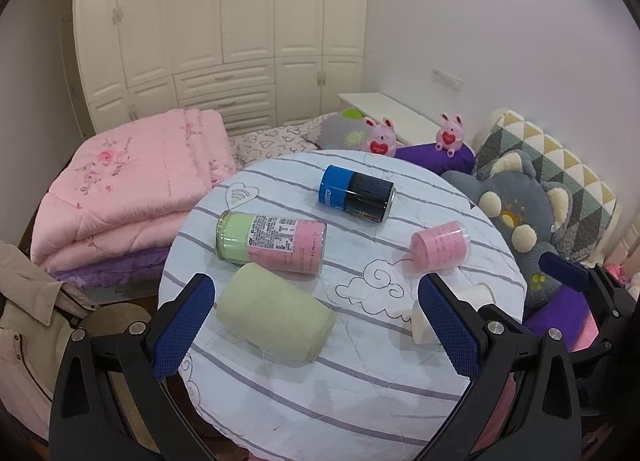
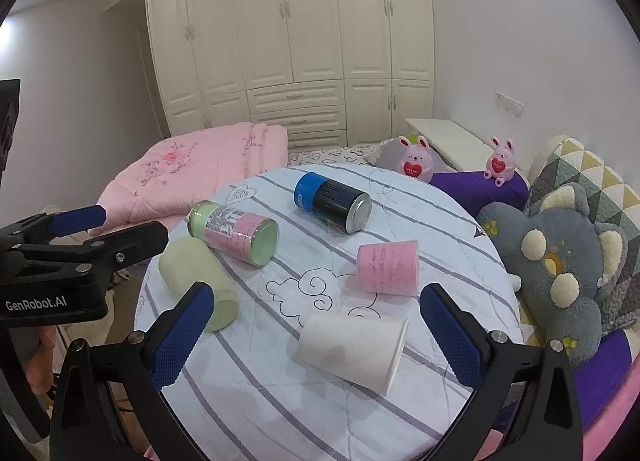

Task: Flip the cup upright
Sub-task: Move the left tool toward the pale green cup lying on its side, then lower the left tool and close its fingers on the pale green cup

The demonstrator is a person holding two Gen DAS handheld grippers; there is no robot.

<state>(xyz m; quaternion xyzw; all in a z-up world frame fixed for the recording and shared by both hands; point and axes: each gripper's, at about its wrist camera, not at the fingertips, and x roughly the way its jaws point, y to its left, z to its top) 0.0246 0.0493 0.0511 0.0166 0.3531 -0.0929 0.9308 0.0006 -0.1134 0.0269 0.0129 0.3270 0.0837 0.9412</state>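
— White paper, plain, no print: is that the cup [image 2: 352, 349] in question?

— Yes. It lies on its side on the round worktop [image 2: 320, 421], near the front edge, with its wider open mouth turned to the right and its narrower base to the left. A faint grey smudge shows on its wall.

— And from the other camera?

— Only a sliver of the cup [image 1: 420, 325] shows there, mostly hidden behind a blue pad.

— What of the jaws?

— The right gripper [image 2: 320, 337] has its jaws spread wide, empty, one blue pad on each side of the cup without touching it. The left gripper [image 1: 316, 325] is likewise released, its jaws wide apart around a pale green cup [image 1: 276, 321] that also lies on its side.

— What else is on the cloth?

— A pink cup [image 2: 388, 267] on its side just behind the white one, a green and pink labelled can [image 2: 234, 233] toppled at the left, and a blue and black can [image 2: 332, 203] lying farther back. A grey plush toy [image 2: 552, 265] sits off the right edge, and a folded pink quilt [image 2: 192, 177] lies behind at the left.
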